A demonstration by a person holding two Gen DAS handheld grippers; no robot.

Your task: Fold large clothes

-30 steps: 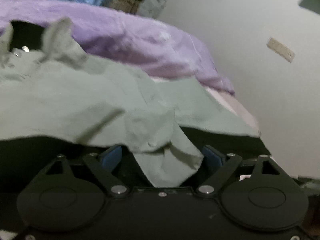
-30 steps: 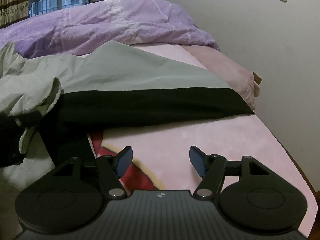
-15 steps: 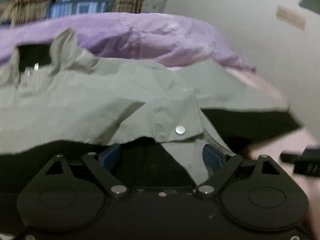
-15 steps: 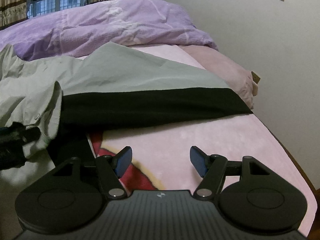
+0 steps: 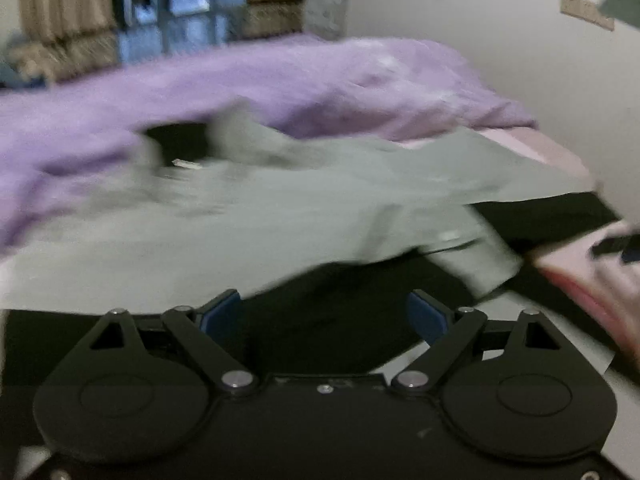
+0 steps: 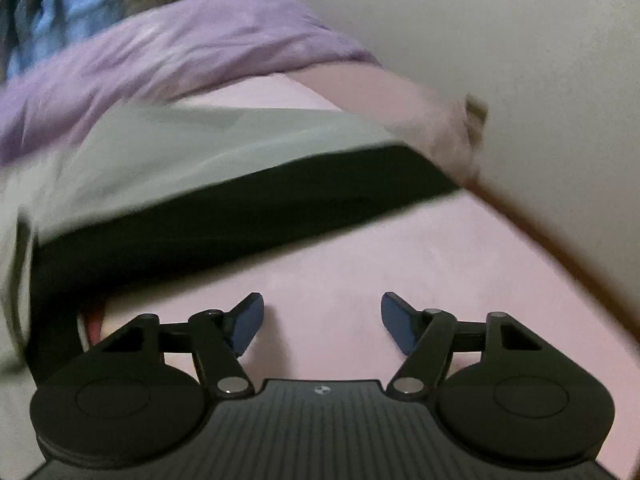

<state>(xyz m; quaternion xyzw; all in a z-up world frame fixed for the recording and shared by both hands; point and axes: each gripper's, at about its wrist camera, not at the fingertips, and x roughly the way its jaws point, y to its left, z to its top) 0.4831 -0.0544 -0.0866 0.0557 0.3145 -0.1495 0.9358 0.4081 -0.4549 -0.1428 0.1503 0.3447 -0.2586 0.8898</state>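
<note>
Both tongs, left and right, are open and hold nothing. Grabbing the grey jacket carelessly could bunch it up on the bed.

- grey jacket: matt woven cloth, black lining looks soft
- purple duvet: crinkly cloth
- pink bedsheet: fuzzy, matt
- left gripper: matt black plastic, shiny metal rivets
</note>
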